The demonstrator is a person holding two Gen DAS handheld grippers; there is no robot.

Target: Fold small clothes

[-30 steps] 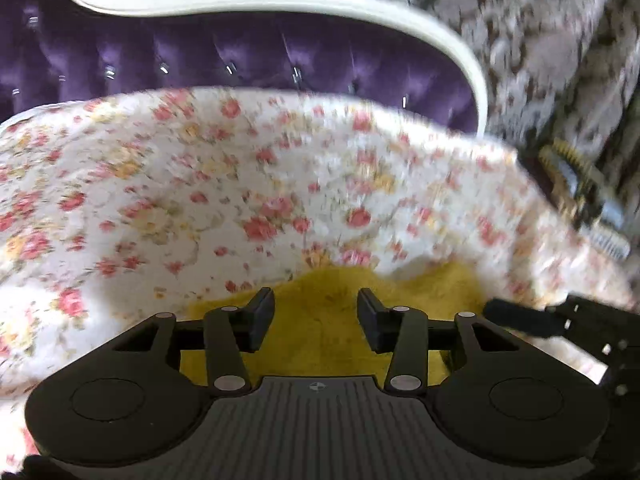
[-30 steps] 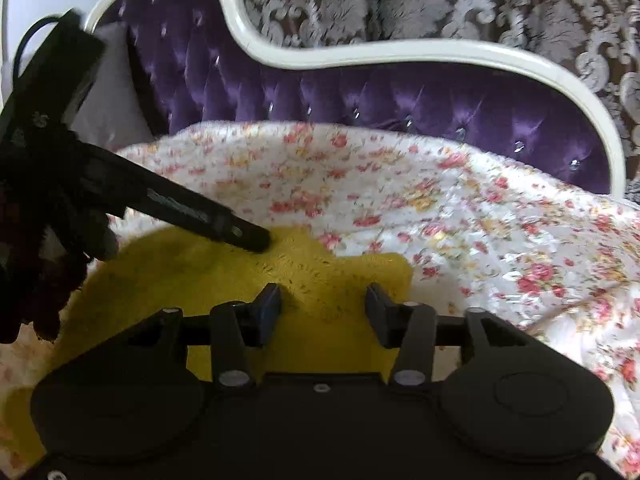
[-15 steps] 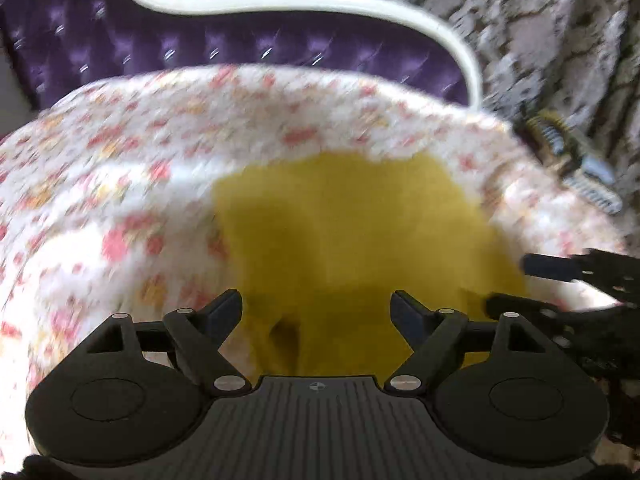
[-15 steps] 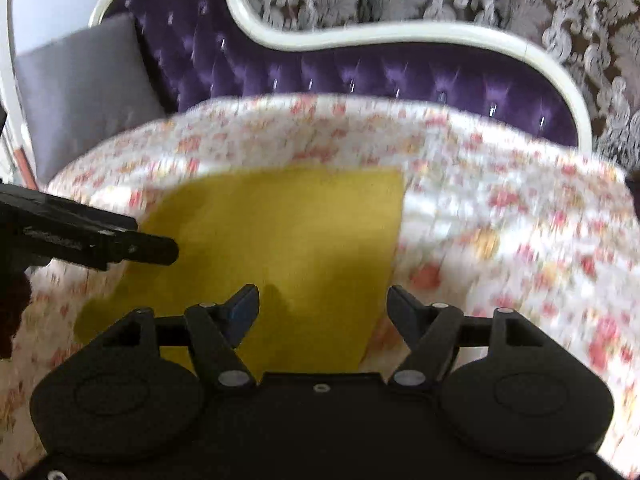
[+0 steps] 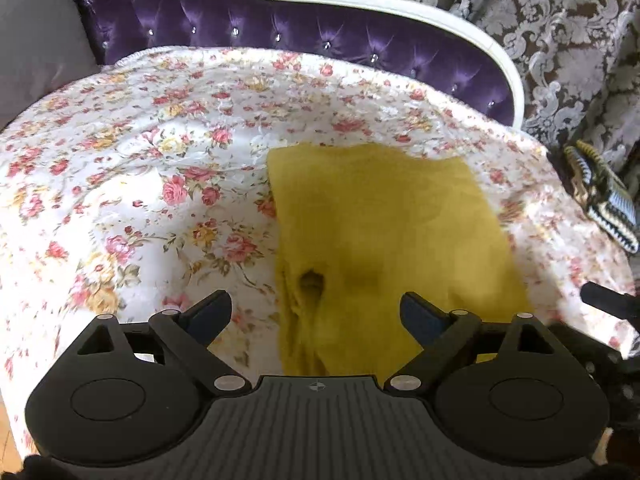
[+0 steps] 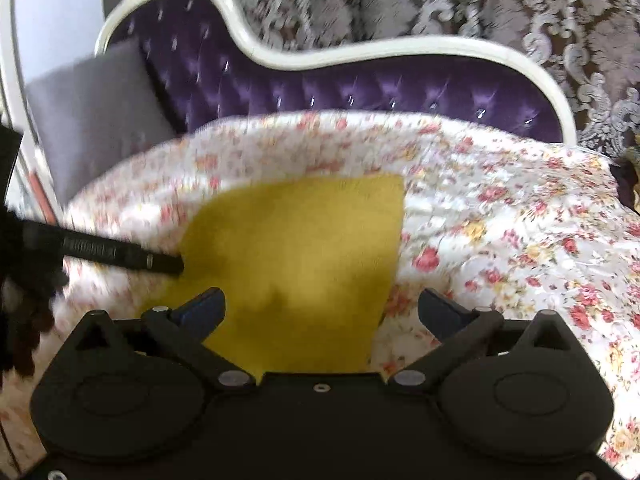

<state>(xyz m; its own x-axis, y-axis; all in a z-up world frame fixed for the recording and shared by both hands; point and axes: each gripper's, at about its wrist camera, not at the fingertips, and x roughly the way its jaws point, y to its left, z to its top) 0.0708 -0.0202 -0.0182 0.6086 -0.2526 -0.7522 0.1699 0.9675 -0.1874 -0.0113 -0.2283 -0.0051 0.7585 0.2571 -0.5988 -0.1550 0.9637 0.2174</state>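
Observation:
A yellow garment lies folded flat on the floral bedspread; it also shows in the right wrist view. A small hole or wrinkle shows near its front left edge. My left gripper is open and empty above the garment's near left edge. My right gripper is open and empty above the garment's near right edge. A finger of the left gripper shows in the right wrist view, at the garment's left edge.
A purple tufted headboard with a white frame runs behind the bed. A grey cushion leans at the left. A striped knitted item lies off the bed's right side. Patterned curtains hang behind.
Both grippers have opened and pulled back and up from the garment. The garment now lies flat on the bedspread, released.

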